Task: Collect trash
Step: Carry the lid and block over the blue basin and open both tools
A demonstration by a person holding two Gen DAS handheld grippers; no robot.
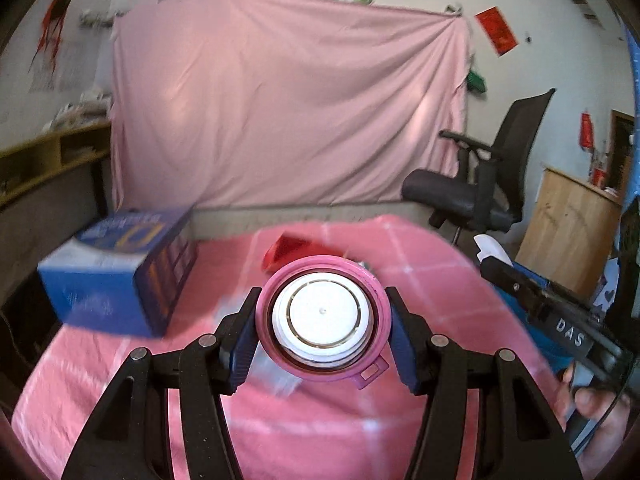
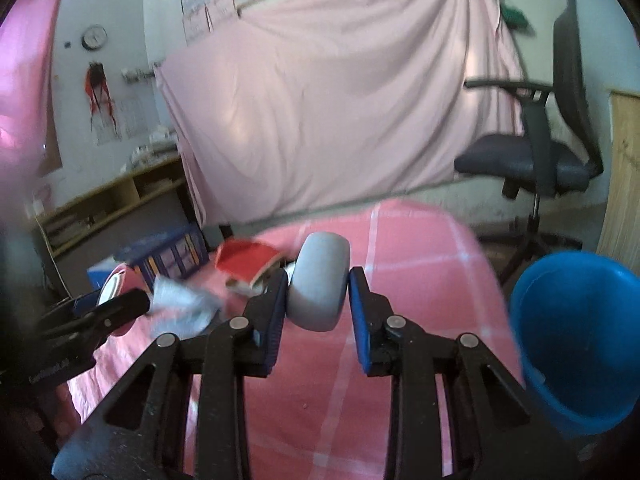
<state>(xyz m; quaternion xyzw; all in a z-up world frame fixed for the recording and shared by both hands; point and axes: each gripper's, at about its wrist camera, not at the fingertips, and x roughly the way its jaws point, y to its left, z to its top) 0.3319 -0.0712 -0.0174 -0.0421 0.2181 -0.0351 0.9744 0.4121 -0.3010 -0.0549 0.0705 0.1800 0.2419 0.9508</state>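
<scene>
Left tool [image 1: 322,330] tilted down gripping pink lid [image 1: 323,322], above checked cloth [image 1: 420,264]

We see a pink sheet [image 1: 288,100] hung across the far wall, a black office chair [image 2: 556,152] beside it, a wall clock [image 2: 95,37], and wooden shelving [image 2: 116,204] at left.

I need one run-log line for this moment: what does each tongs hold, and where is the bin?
left tongs: shut on pink lid | right tongs: shut on grey lid | blue bin: right of table
</scene>
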